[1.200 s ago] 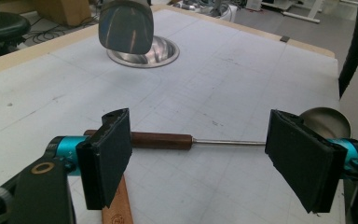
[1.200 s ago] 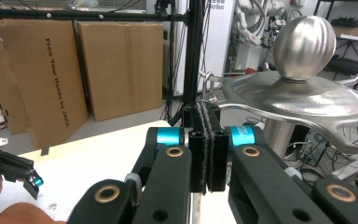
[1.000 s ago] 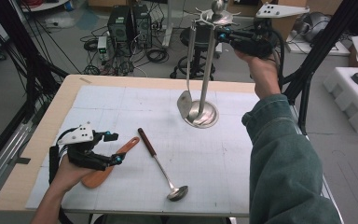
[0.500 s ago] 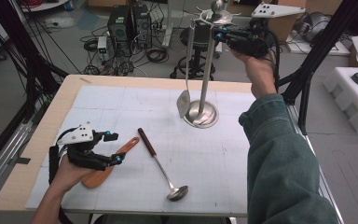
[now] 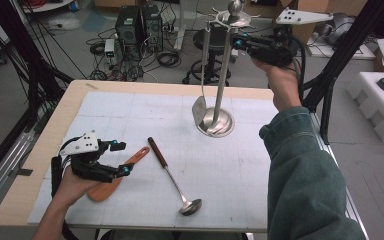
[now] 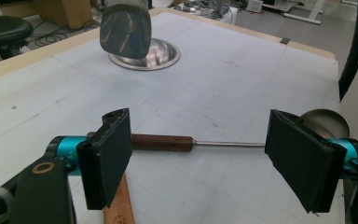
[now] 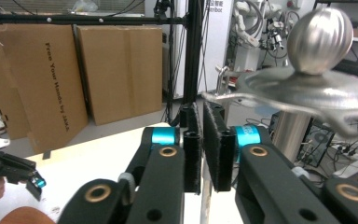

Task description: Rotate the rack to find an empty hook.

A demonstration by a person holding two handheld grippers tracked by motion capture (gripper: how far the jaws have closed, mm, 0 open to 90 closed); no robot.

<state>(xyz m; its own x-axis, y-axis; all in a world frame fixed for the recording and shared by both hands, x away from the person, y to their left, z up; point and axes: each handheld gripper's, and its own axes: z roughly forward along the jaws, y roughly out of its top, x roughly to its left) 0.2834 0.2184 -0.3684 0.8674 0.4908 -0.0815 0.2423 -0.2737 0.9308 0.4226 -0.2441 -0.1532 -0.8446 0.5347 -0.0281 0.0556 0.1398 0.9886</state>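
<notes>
While the left gripper [image 5: 121, 158] rests low near the table's front-left corner with its jaws spread wide, the ladle [image 6: 200, 143] lies just beyond them, its long axis running across the gap in the left gripper view: brown handle toward the left jaw, bowl behind the right jaw. A wooden spatula [image 5: 114, 177] lies under that gripper, touching the table [image 5: 45, 150]. This hand is clearly the nearer one to the ladle, so picking it up likely falls to it. Farther off, toward the back edge, a steel utensil stand [image 5: 219, 117] carries a hanging metal spatula [image 5: 199, 110]. The right gripper [image 5: 241, 41] is raised at the stand's top ring, jaws nearly pressed together, apparently pinching the spatula's thin handle there.
</notes>
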